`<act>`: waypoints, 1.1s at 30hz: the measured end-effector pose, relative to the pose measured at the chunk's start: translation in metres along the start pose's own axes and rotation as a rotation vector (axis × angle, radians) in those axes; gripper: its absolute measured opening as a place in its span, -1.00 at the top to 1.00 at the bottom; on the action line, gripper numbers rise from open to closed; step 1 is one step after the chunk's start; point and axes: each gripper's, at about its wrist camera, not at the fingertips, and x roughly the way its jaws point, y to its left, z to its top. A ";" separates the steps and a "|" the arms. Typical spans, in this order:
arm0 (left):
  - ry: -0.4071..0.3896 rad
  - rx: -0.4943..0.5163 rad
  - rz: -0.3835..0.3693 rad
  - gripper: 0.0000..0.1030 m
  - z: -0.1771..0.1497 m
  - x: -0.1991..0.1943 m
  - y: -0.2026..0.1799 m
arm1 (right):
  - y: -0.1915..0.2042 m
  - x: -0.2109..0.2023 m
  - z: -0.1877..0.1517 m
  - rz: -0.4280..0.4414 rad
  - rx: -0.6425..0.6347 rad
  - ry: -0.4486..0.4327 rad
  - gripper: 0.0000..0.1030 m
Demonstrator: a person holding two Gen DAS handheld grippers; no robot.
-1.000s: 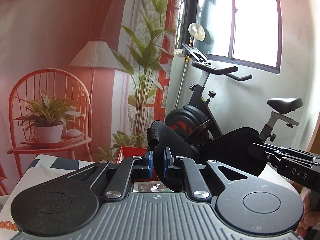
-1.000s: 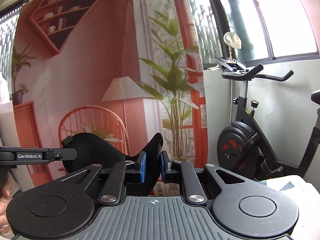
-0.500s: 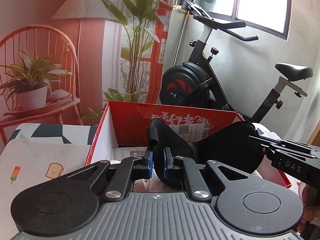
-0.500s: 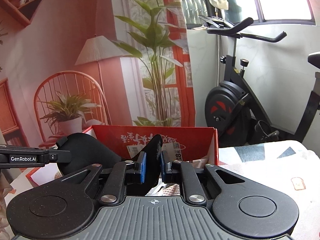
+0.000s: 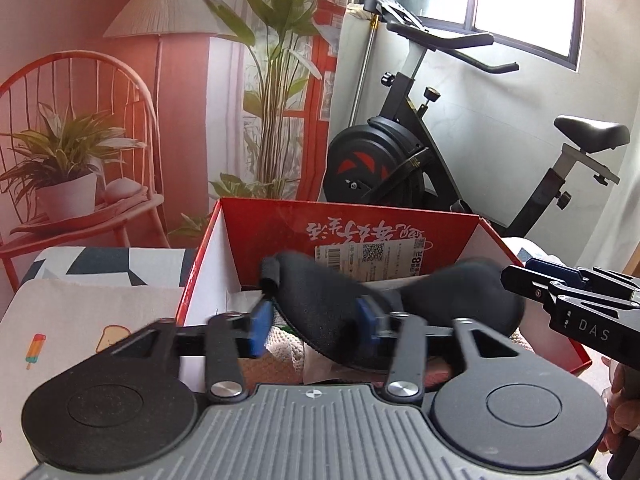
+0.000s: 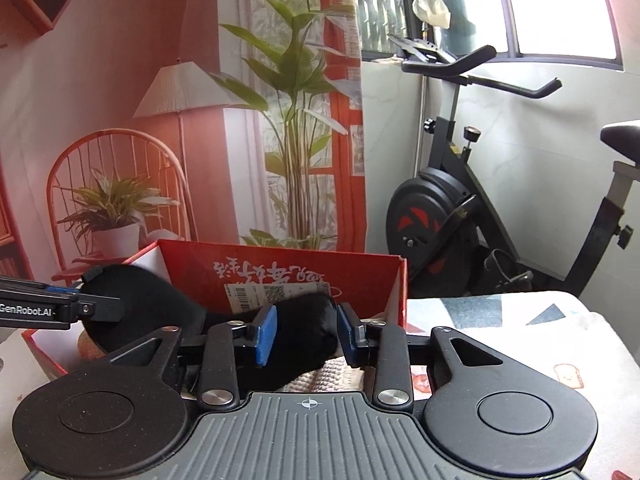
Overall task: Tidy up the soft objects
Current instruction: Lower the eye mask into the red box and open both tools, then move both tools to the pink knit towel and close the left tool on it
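A black padded sleep mask (image 5: pixel 320 300) hangs over the open red cardboard box (image 5: pixel 348 210), blurred and sagging towards the knitted things inside. My left gripper (image 5: pixel 313 322) is opening; the mask's left lobe lies loose between its blue pads (image 5: pixel 258 326). In the right wrist view my right gripper (image 6: pixel 307 335) is opening too. The mask's other lobe (image 6: pixel 304 332) fills the gap between its pads without being pinched. The mask stretches left to the far lobe (image 6: pixel 136 300) beside my left gripper's finger (image 6: pixel 80 308). The red box (image 6: pixel 280 252) stands right behind it.
Beige and pink knitted items (image 5: pixel 280 344) lie in the box under the mask. A patterned cloth (image 5: pixel 80 312) covers the table on both sides. An exercise bike (image 5: pixel 400 160) stands behind, next to a printed backdrop. A hand (image 5: pixel 620 400) shows at the right edge.
Both grippers came down with the mask pinched until the red box rose into view. Their jaws have now spread, and the mask has slipped loose and dropped lower.
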 end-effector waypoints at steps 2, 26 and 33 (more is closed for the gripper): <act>-0.026 0.001 0.009 -0.61 0.001 -0.008 0.001 | -0.003 -0.005 0.000 -0.021 -0.001 -0.016 -0.04; 0.060 -0.015 -0.070 -0.74 -0.100 -0.067 0.023 | -0.016 -0.086 -0.114 -0.115 0.061 0.100 -0.99; 0.121 -0.022 -0.074 -0.61 -0.127 -0.046 0.025 | -0.002 -0.089 -0.152 -0.125 0.062 0.162 -0.99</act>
